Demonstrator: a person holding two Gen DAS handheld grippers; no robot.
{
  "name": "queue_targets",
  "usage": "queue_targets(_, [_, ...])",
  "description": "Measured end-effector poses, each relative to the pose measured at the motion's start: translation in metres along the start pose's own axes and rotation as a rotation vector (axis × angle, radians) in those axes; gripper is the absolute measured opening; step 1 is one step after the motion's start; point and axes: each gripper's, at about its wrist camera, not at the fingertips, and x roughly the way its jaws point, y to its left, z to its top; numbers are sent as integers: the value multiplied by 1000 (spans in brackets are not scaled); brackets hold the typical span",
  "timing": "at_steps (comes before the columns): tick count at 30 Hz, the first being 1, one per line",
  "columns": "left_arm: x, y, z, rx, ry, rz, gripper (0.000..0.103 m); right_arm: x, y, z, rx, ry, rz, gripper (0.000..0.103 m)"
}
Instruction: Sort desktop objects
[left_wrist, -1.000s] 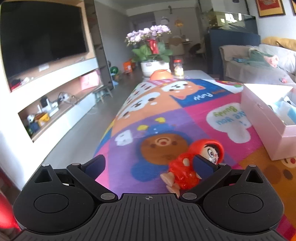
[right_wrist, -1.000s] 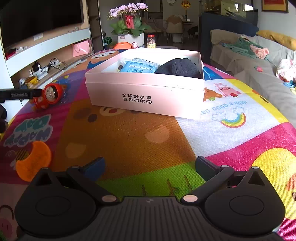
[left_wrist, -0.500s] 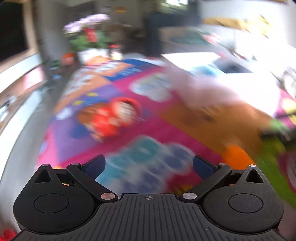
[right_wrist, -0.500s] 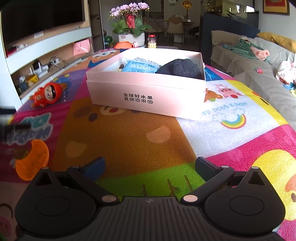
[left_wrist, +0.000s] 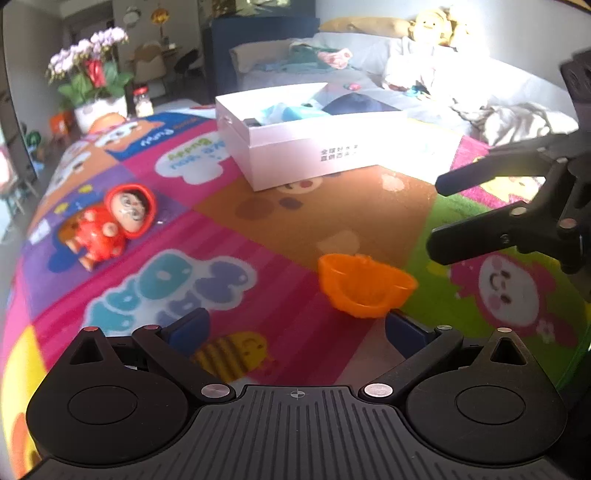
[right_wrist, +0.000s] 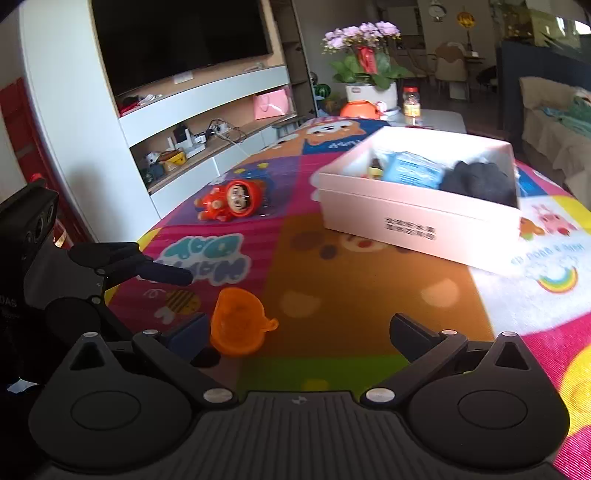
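I take the orange cup (left_wrist: 364, 286) as my landmark: it lies tipped on its side on the cartoon play mat (left_wrist: 236, 236), mouth toward my left wrist camera, just ahead of my left gripper (left_wrist: 295, 330), whose fingers are spread wide and hold nothing. My right gripper (right_wrist: 299, 330) is spread just as wide and empty, with the cup just beside its left fingertip; I cannot tell if they touch. Beyond the cup and to its left in the left view, well apart, the red hooded doll (left_wrist: 112, 225) lies on its back. Farther behind the cup stands the open white box (left_wrist: 314, 147); inside I make out a blue packet (right_wrist: 412, 171) and something dark (right_wrist: 478, 181), which I cannot identify. The box's printed label is too blurred to read.
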Motion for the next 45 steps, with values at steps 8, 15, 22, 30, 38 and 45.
queue_targets(8, [-17, 34, -19, -75, 30, 106, 103, 40, 33, 0, -79, 82, 40, 90])
queue_targets(15, [-18, 53, -18, -121, 7, 166, 103, 60, 51, 3, -153, 125, 36, 60])
queue_targets(22, [-2, 81, 11, -171, -68, 342, 103, 47, 47, 2, -189, 95, -39, 55])
queue_targets(30, [44, 114, 38, -284, -44, 393, 103, 22, 7, -2, -81, 41, -201, 55])
queue_targets(38, [50, 91, 45, -293, -38, 123, 103, 25, -16, -5, -44, 52, -271, 55])
queue_targets(45, [23, 60, 49, -155, -137, 95, 103, 28, -19, -11, -29, 50, -277, 55])
